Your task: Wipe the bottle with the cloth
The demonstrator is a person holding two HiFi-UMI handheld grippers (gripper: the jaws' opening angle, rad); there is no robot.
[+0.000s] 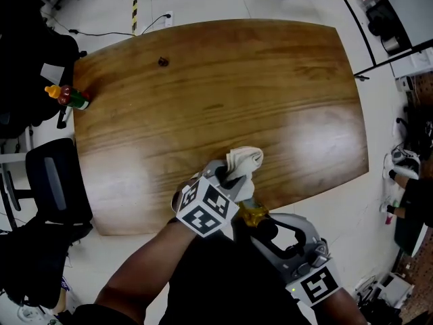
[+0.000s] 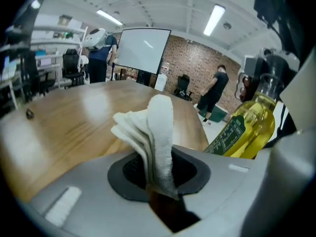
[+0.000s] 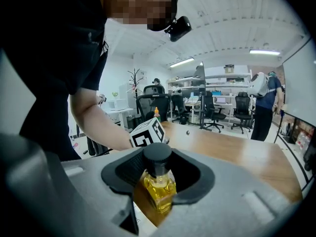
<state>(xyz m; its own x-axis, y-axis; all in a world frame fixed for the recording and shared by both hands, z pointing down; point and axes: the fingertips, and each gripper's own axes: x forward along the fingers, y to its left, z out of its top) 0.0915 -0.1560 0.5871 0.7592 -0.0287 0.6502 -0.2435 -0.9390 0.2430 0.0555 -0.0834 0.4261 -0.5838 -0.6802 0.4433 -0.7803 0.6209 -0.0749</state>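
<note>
A folded white cloth (image 1: 242,162) (image 2: 150,132) sticks out from between the jaws of my left gripper (image 1: 229,179) (image 2: 157,179), which is shut on it near the table's front edge. Right beside it, a bottle of yellow oil with a black cap (image 1: 253,215) (image 3: 158,179) is clamped in my right gripper (image 1: 260,223) (image 3: 159,186). In the left gripper view the bottle (image 2: 252,125) stands at the right with its dark green label showing, a little apart from the cloth.
The wooden table (image 1: 223,100) carries a small dark object (image 1: 162,61) at the back left and a red and green bottle with an orange cap (image 1: 67,97) at its left edge. Black chairs (image 1: 54,181) stand at the left. People stand in the room beyond.
</note>
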